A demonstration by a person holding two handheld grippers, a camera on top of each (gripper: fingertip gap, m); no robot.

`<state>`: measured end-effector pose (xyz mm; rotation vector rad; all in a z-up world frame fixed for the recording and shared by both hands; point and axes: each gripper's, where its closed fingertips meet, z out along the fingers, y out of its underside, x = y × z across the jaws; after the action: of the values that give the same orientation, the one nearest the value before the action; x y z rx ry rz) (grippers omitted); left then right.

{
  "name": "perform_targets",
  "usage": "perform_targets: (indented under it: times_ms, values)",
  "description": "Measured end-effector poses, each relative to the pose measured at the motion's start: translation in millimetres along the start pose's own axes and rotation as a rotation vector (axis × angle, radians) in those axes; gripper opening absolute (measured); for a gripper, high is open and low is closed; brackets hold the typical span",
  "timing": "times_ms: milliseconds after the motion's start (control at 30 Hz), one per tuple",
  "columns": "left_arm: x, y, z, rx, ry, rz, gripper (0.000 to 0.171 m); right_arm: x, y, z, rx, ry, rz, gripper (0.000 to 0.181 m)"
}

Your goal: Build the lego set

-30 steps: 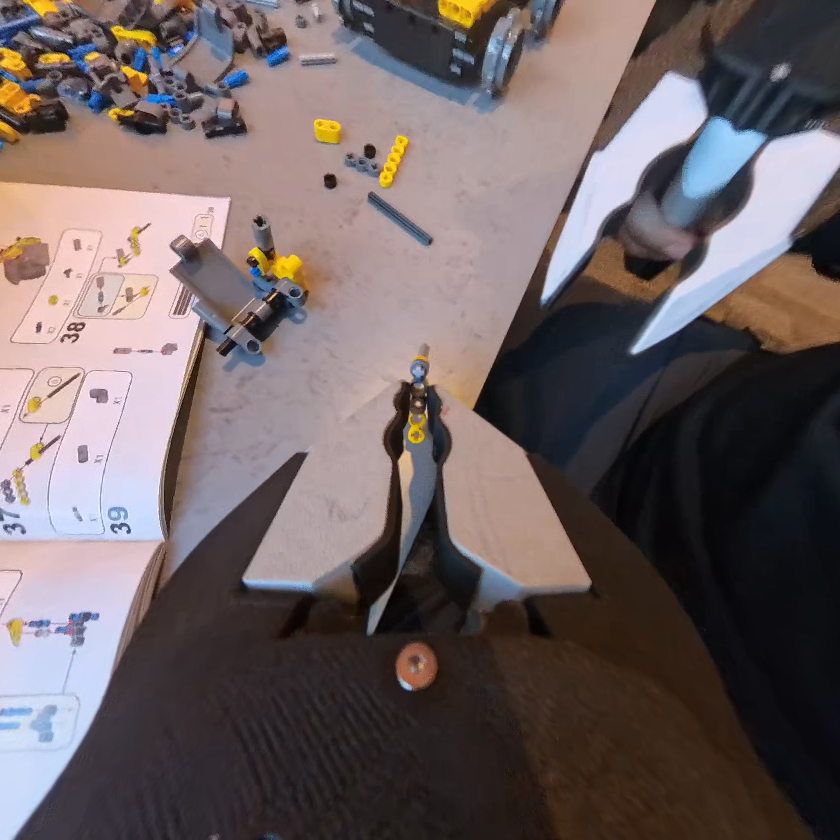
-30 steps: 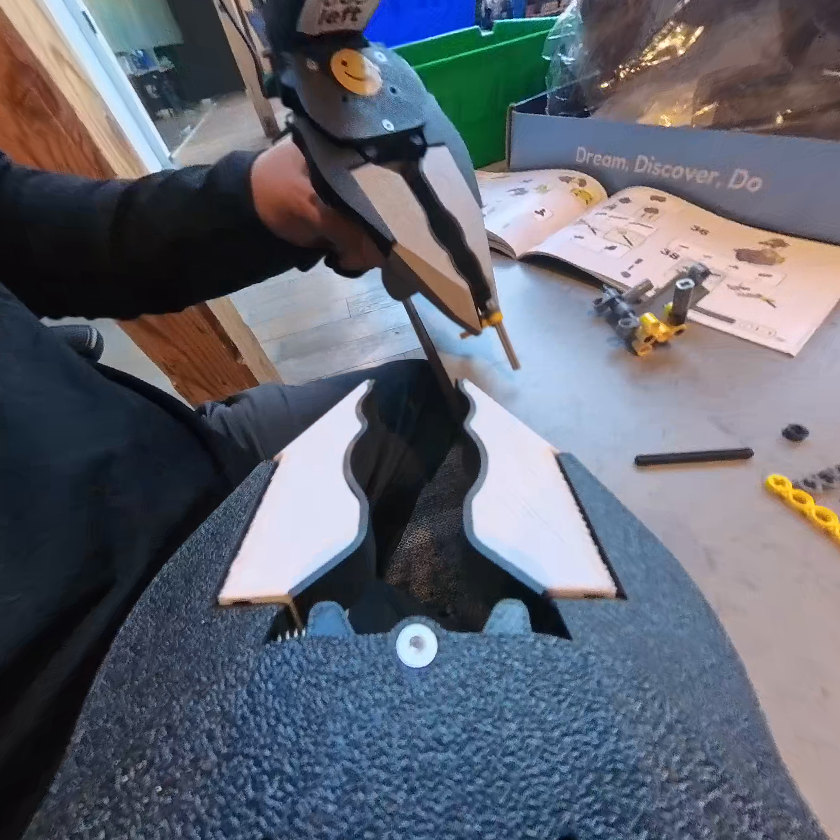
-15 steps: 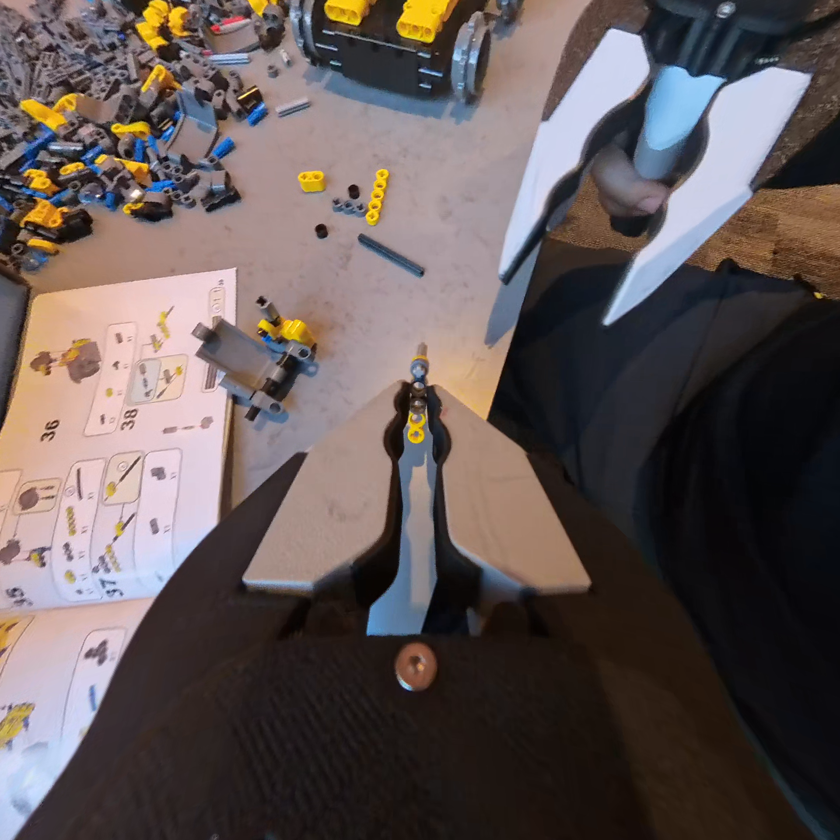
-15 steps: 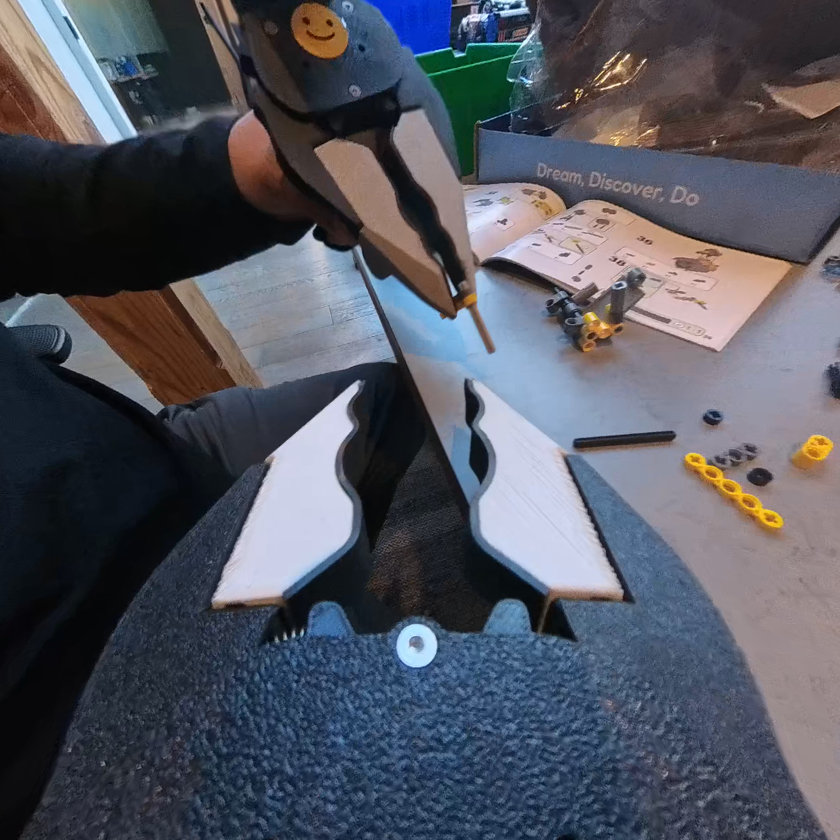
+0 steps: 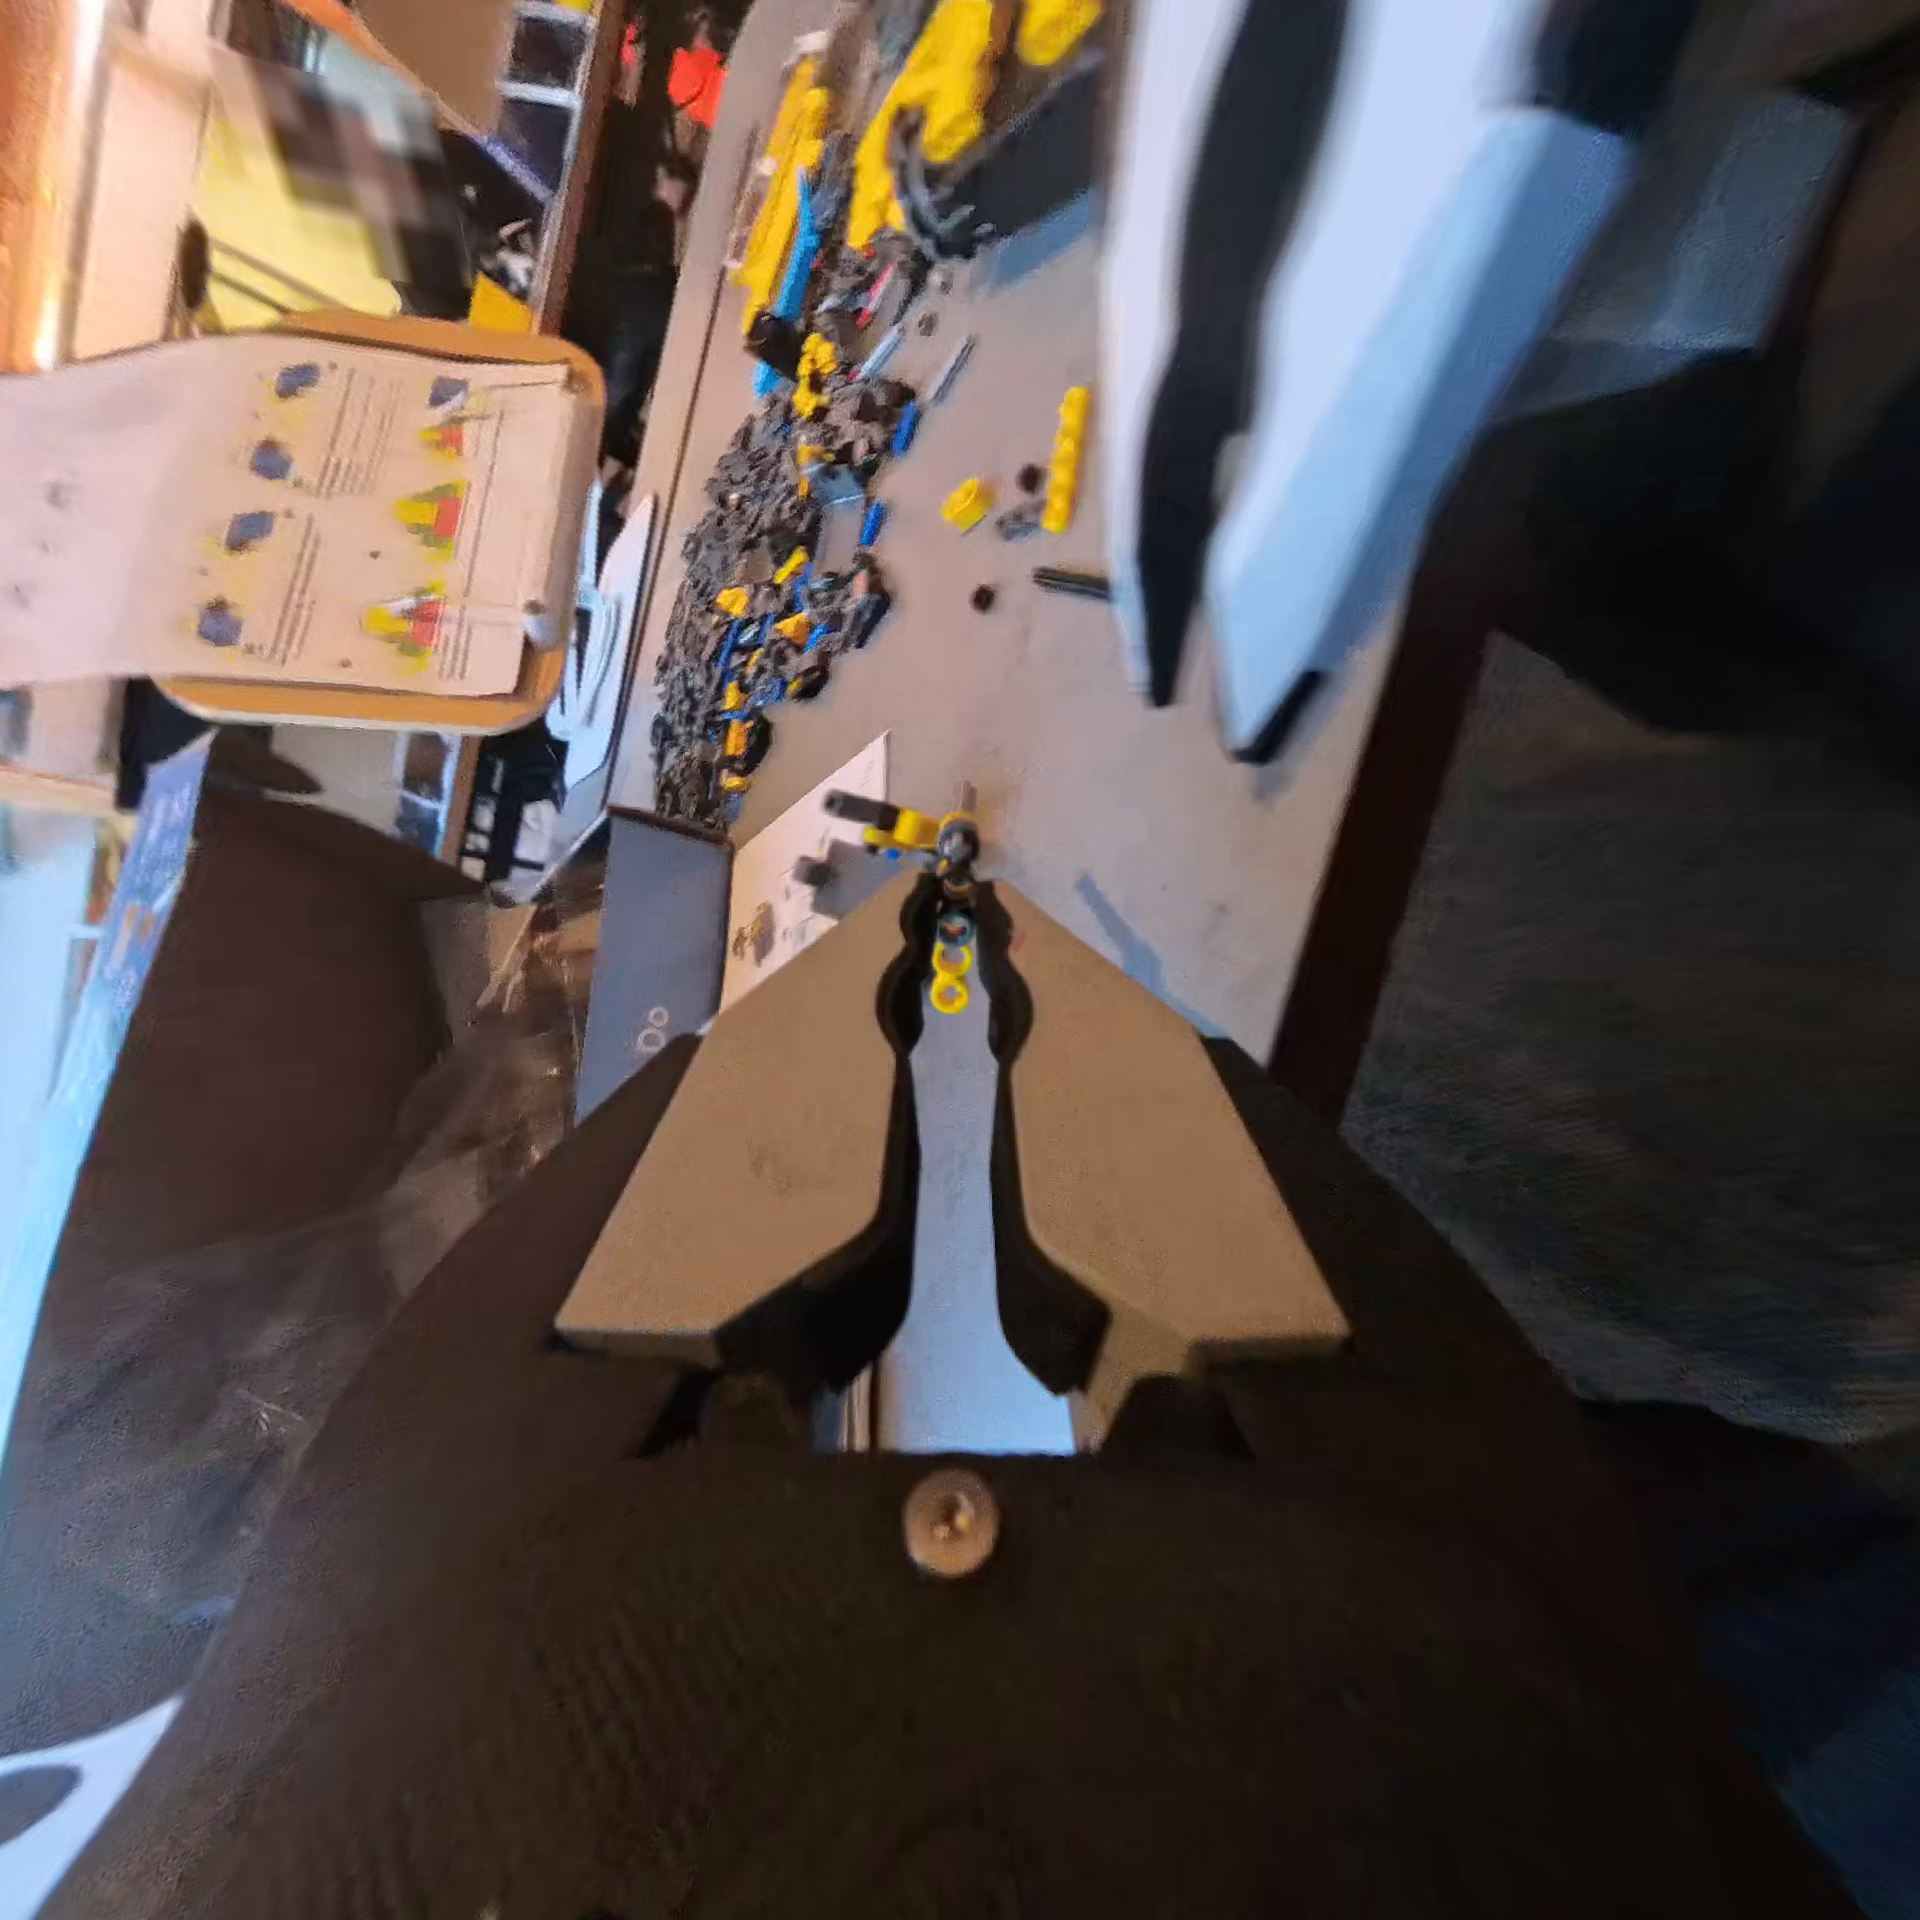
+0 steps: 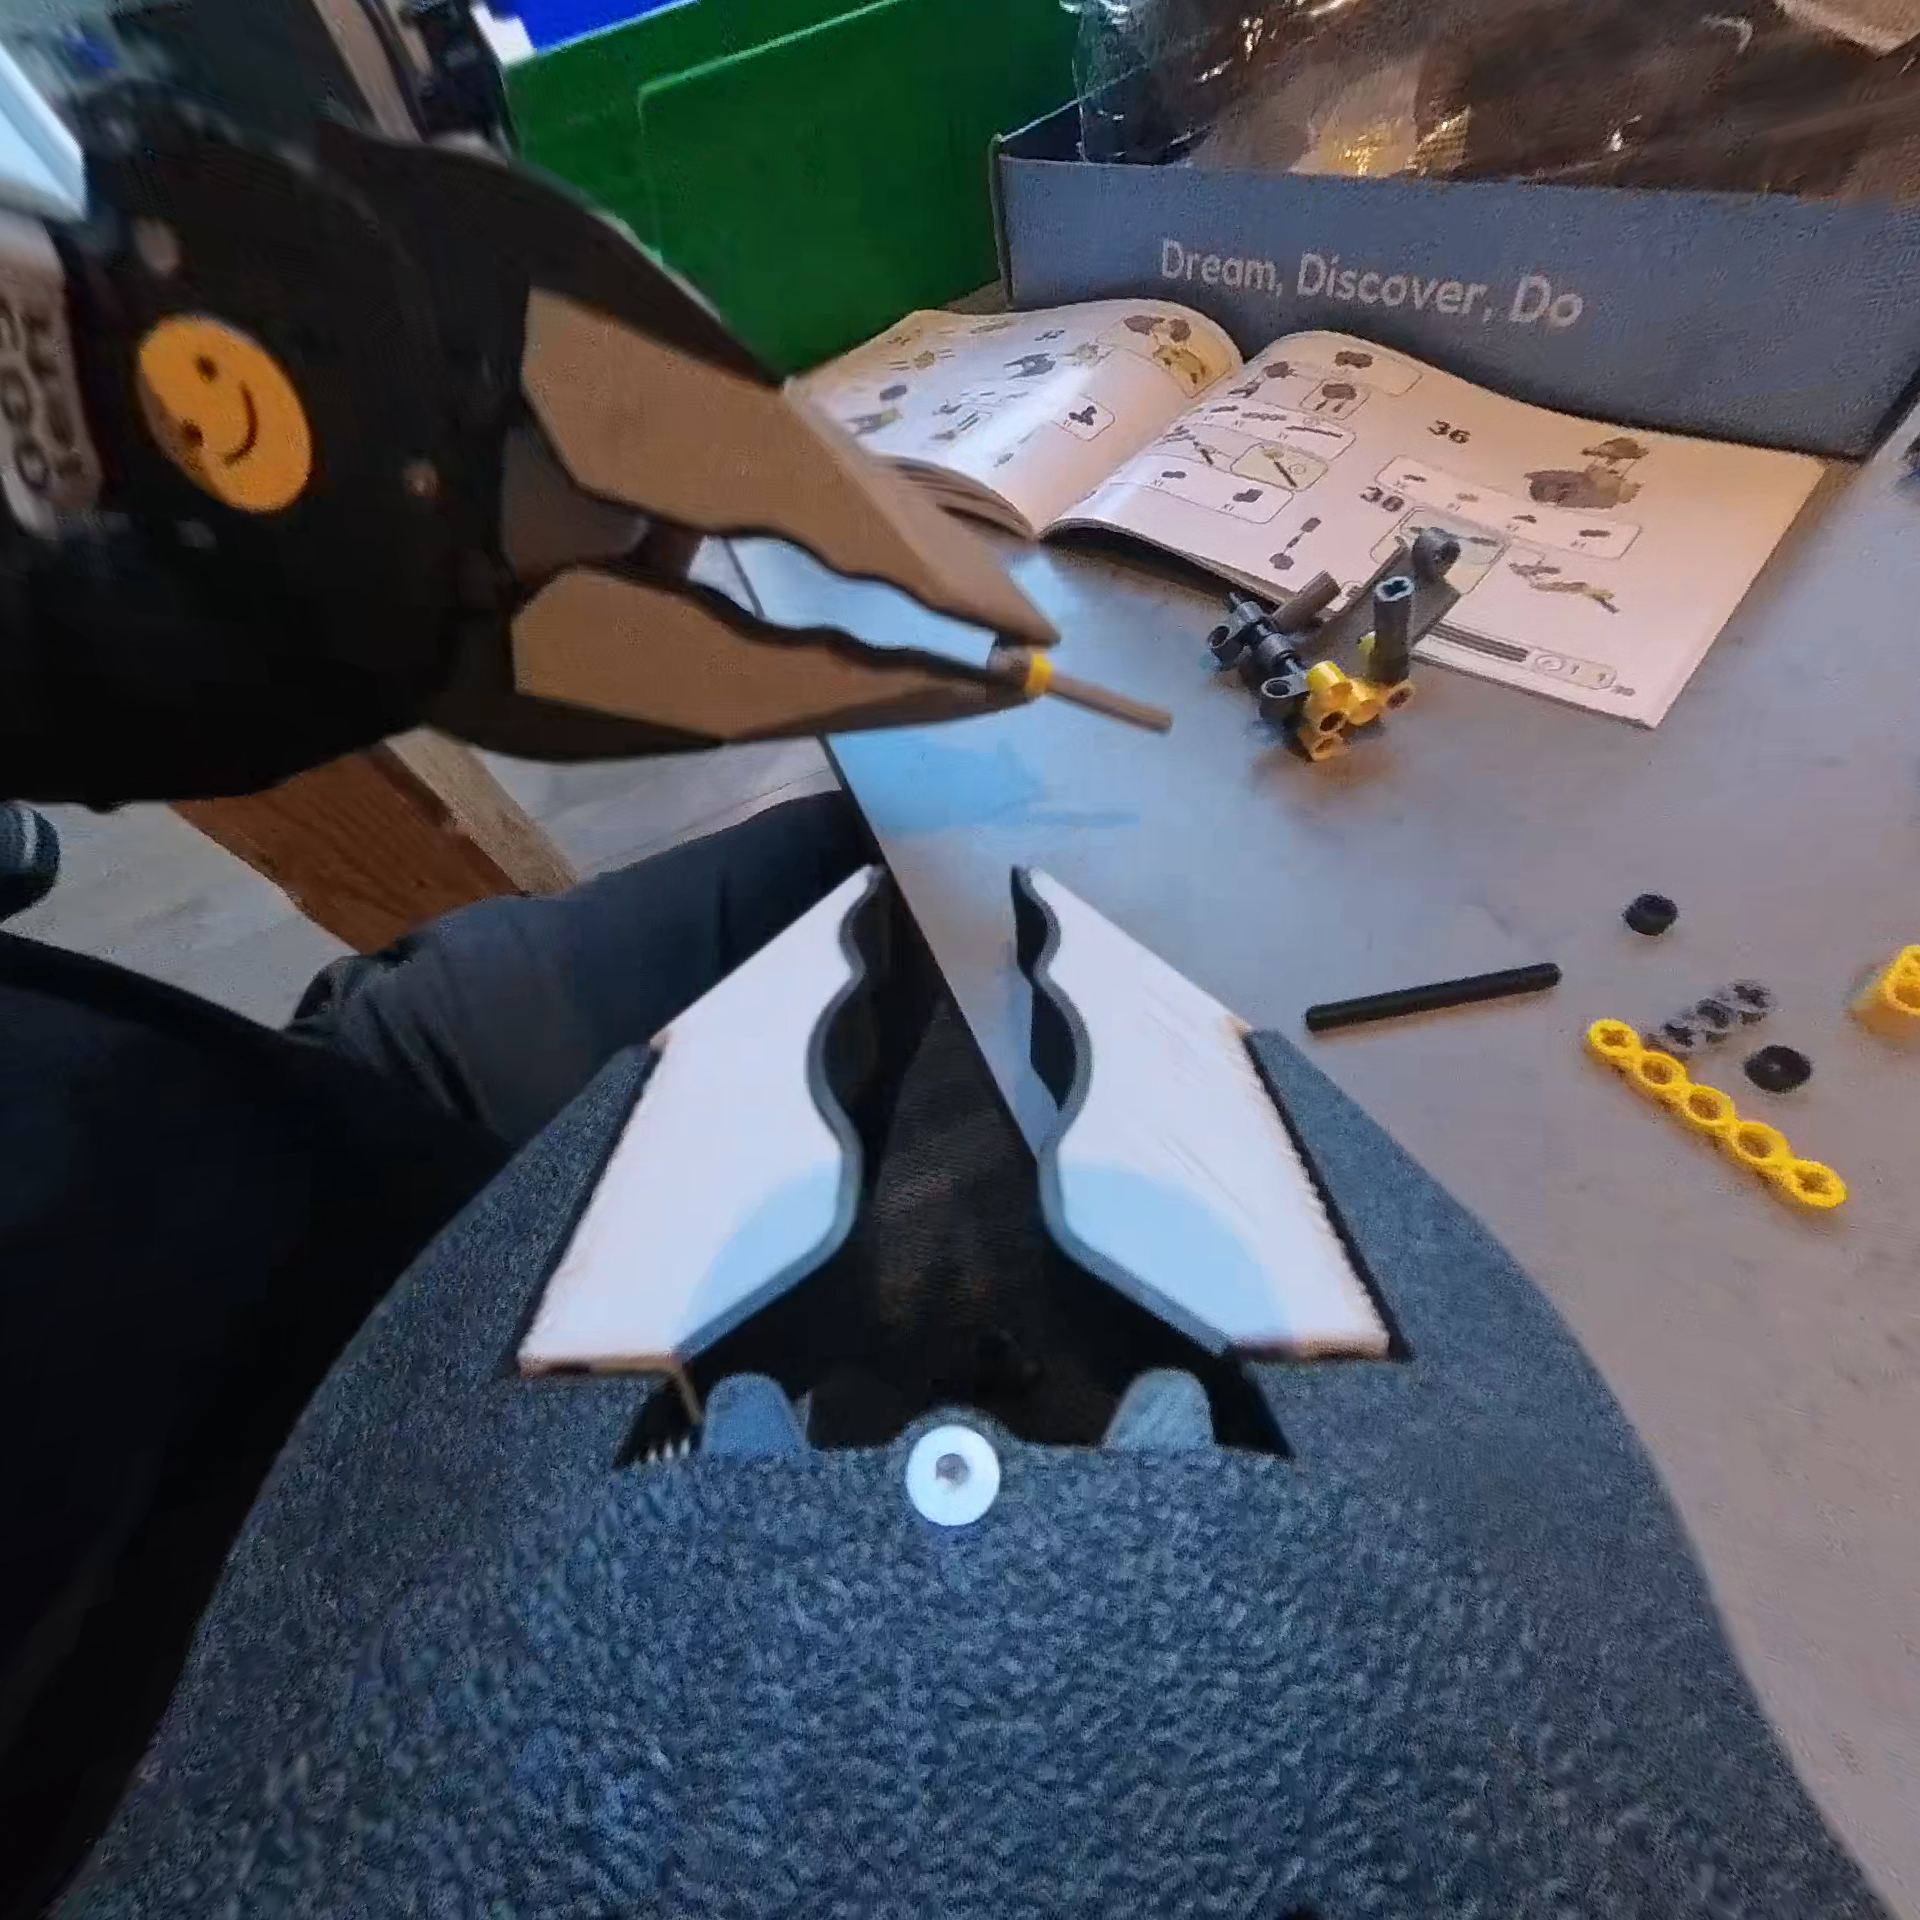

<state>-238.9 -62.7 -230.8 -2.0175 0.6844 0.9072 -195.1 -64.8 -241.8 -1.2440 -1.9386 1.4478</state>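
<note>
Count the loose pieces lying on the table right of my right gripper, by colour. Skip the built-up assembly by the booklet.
Black: 3, the axle and two small rings.
Yellow: 2, the five-hole beam and a small piece cut off by the frame edge.
Grey: 1, a short piece beside the beam.
Total: 6.

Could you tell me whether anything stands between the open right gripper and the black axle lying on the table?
Nothing visible does: the right gripper hangs open at the table edge, with bare tabletop between it and the black axle.
</note>
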Motion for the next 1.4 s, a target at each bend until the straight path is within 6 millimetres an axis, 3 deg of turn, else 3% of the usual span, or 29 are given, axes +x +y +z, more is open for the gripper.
perform_targets:
  times_ms: [67,167,400,733,900,1000,1067,1200,1400]
  values:
    - [19,7,3,-0.051,0.035,0.062,0.006,-1,-2,6,0.016,-0.021,0.057,0.035]
    - [36,16,6,-0.131,0.061,0.102,0.007,2,5,16,-0.046,-0.002,0.052,0.036]
    - [44,6,3,-0.112,0.051,0.115,0.006,5,8,26,-0.124,0.013,0.039,0.020]
    - [45,4,0,-0.067,0.008,0.052,0.006,3,15,25,-0.194,0.049,-0.056,0.018]
    - [49,2,-3,-0.011,0.189,-0.154,0.009,3,17,25,-0.228,0.032,-0.091,0.016]
    - [55,-4,-14,0.040,0.394,-0.274,0.030,1,19,27,-0.248,0.022,-0.122,0.015]
    - [58,-6,-19,0.060,0.528,-0.338,0.031,3,21,27,-0.265,0.029,-0.158,0.011]
    - [49,9,-11,0.010,0.580,-0.330,0.034,1,23,27,-0.286,0.017,-0.199,0.013]
    - [58,10,-9,0.004,0.726,-0.307,0.020,0,23,27,-0.291,0.008,-0.265,0.016]
